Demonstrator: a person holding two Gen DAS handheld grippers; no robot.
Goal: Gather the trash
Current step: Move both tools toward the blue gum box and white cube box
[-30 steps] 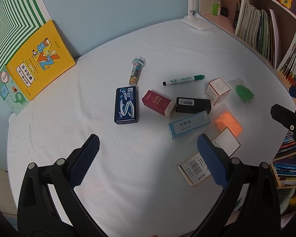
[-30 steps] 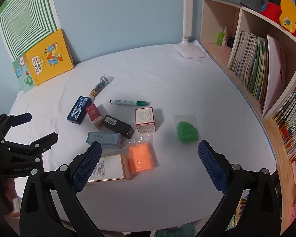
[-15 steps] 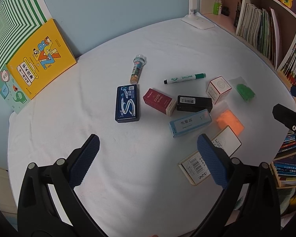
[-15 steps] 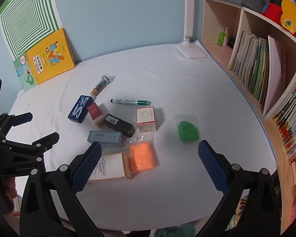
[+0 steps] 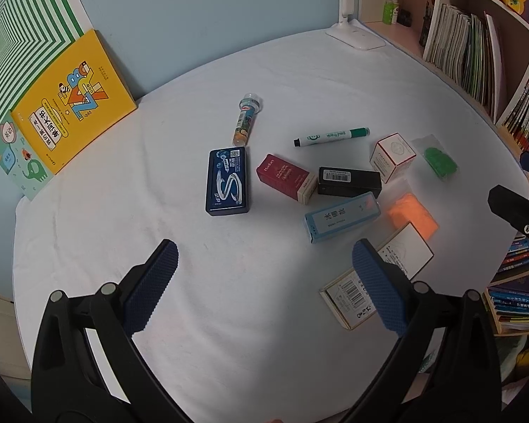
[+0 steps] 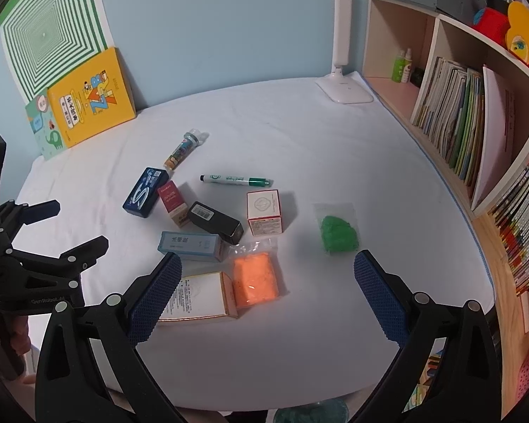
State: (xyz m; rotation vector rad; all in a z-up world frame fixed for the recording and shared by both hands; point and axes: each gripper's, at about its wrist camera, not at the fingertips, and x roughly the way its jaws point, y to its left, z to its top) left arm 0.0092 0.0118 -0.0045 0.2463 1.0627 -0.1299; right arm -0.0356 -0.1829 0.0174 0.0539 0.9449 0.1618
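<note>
Entry, my two tools. Left tool point(image 5: 264, 282): fingers wide apart, empty, above the table point(image 5: 299, 70). Right tool point(image 6: 268, 289): fingers wide apart, empty. Change over the last second: only a slight drift in both views; nothing lifted. Trash, all on the table, uncollected: blue box point(image 5: 228, 180), red box point(image 5: 286, 179), black box point(image 5: 349, 181), orange packet point(image 6: 255, 278), green packet point(image 6: 338, 233). My reading: collection not begun.

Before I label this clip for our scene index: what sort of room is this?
Probably a child's study or bedroom: a bookshelf packed with thin picture books, a white desk lamp, and a yellow alphabet book leaning on the blue wall behind the table.
</note>
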